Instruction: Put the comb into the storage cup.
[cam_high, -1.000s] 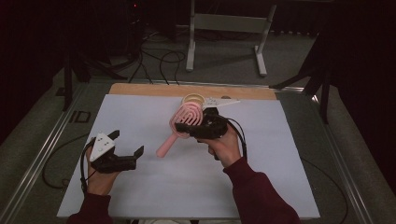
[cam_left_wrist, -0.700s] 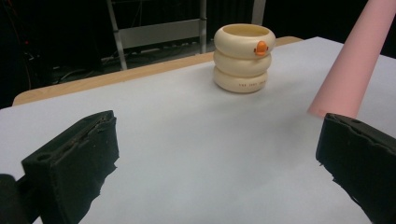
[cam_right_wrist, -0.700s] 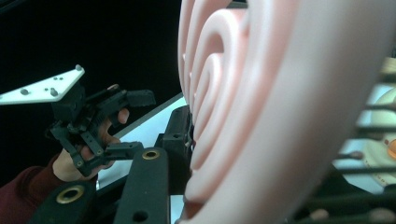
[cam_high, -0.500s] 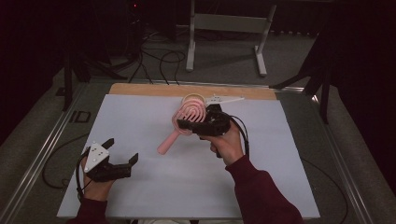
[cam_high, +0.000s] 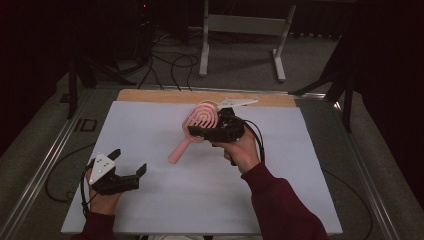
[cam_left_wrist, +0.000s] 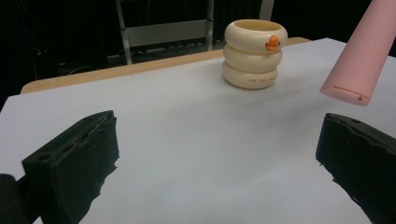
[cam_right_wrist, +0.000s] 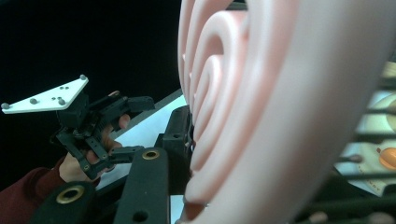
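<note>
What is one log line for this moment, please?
right gripper: shut on pink whisk, lifted | left gripper: open, empty | cream cup: upright on table

there's a cream stacked-ring duck cup (cam_left_wrist: 252, 53) sitting on the white table sheet (cam_high: 150, 130), cables (cam_high: 165, 62) on the floor behind

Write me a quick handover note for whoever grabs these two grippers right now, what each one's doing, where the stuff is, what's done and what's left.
Right gripper: shut on the pink spiral paddle, held off the table with its handle slanting down and left.
Left gripper: open, holding nothing, low over the white mat at front left.
Cream ringed cup: upright at the mat's far edge, just behind the paddle's head.
Done: paddle picked up.
Left: probably placing it at the cup; it is not set down yet.
</note>
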